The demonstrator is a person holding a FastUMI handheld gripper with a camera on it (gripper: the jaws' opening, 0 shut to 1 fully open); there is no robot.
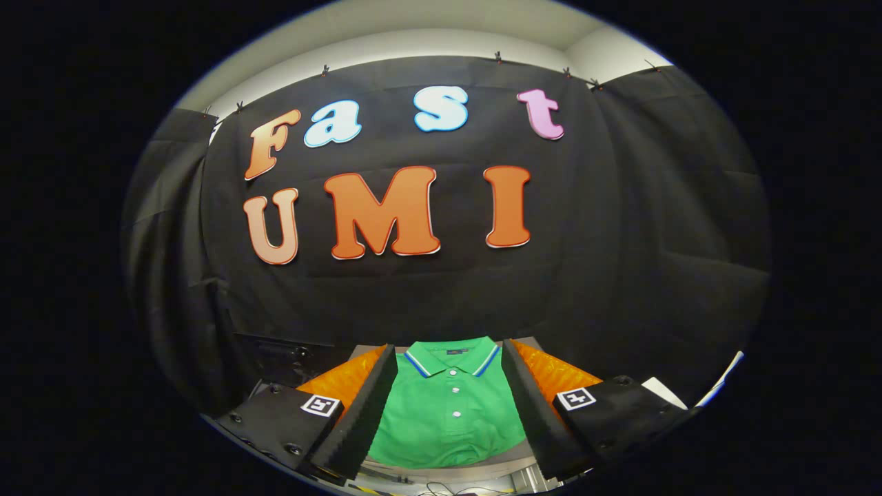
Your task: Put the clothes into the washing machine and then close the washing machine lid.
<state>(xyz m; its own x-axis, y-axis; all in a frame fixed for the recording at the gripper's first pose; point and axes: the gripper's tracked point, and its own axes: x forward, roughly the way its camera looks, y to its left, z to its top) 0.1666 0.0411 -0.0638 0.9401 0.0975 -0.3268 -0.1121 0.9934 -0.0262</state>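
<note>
A folded green polo shirt (pixel 448 410) with a blue-and-white striped collar lies flat on a light table (pixel 513 451), collar toward the black cloth wall. My gripper (pixel 449 386) is open and held above it, its two fingers (pixel 368 406) spread wide to either side of the shirt. Neither finger touches the shirt. Part of a dark appliance (pixel 282 358) shows beyond the left finger, by the wall.
The black cloth booth wall (pixel 620 241) rises right behind the table. A white edge (pixel 720 382) shows to the right past the right finger. Cables and a metal frame (pixel 441 486) lie below the table's near edge.
</note>
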